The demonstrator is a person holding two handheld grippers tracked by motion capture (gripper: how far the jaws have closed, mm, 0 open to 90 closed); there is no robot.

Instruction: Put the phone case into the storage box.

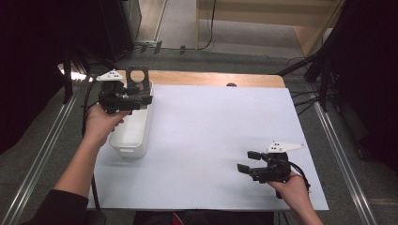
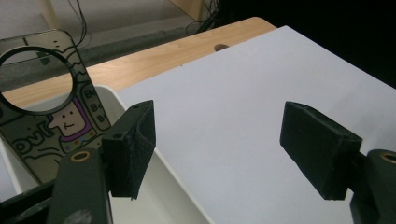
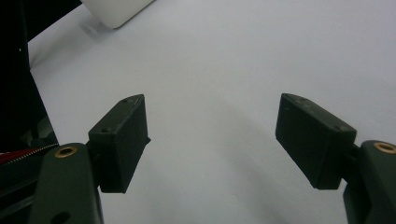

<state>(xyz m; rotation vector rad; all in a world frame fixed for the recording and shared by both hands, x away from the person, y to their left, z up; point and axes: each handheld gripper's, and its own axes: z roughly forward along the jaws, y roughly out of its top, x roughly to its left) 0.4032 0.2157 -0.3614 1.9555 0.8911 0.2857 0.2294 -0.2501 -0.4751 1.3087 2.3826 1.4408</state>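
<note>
The thing in hand was a flat dark plate [image 2: 51,116] with a large round hole and a cartoon figure printed on it; it stood tilted in the far end of the white bin [image 1: 133,136], leaning against the bin's wall. It looked thin, stiff and light, with a glossy face likely to be slippery — a pinch across the solid band below the hole, or on one straight side edge, would probably hold best, since the ring around the hole looked narrow. The left gripper [image 2: 217,144] hovered over the bin's rim with its jaws spread wide and nothing between them, just beside the plate but not touching it. The right gripper [image 1: 248,161] was well apart from the bin, low over the white sheet [image 1: 220,126], jaws likewise spread and empty. The plate's lower edge was hidden inside the bin — whether it rested on the floor could not be told, and the printed lettering was cut off.
</note>
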